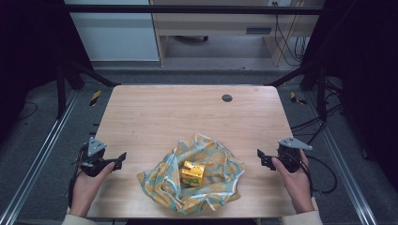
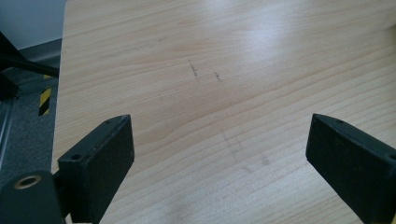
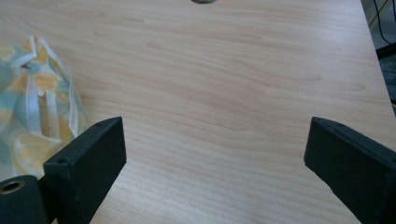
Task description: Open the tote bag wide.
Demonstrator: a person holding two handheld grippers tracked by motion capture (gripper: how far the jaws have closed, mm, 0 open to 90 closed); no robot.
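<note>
A small yellow carton (image 1: 193, 173) is seen standing on a crumpled lemon-print cloth (image 1: 213, 161) near the table's (image 1: 155, 117) front edge. The left gripper (image 1: 123, 157) and right gripper (image 1: 259, 155) are held by hands on either side, apart from the cloth, jaws spread wide and empty.

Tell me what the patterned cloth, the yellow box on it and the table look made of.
Cloth: thin, soft woven fabric, matte; it crumples into folds, lemon print, white trim. Yellow box: probably printed cardboard, with crisp edges and a slight sheen. Table: light wood or wood-look laminate; visible grain, smooth, faintly glossy.
</note>
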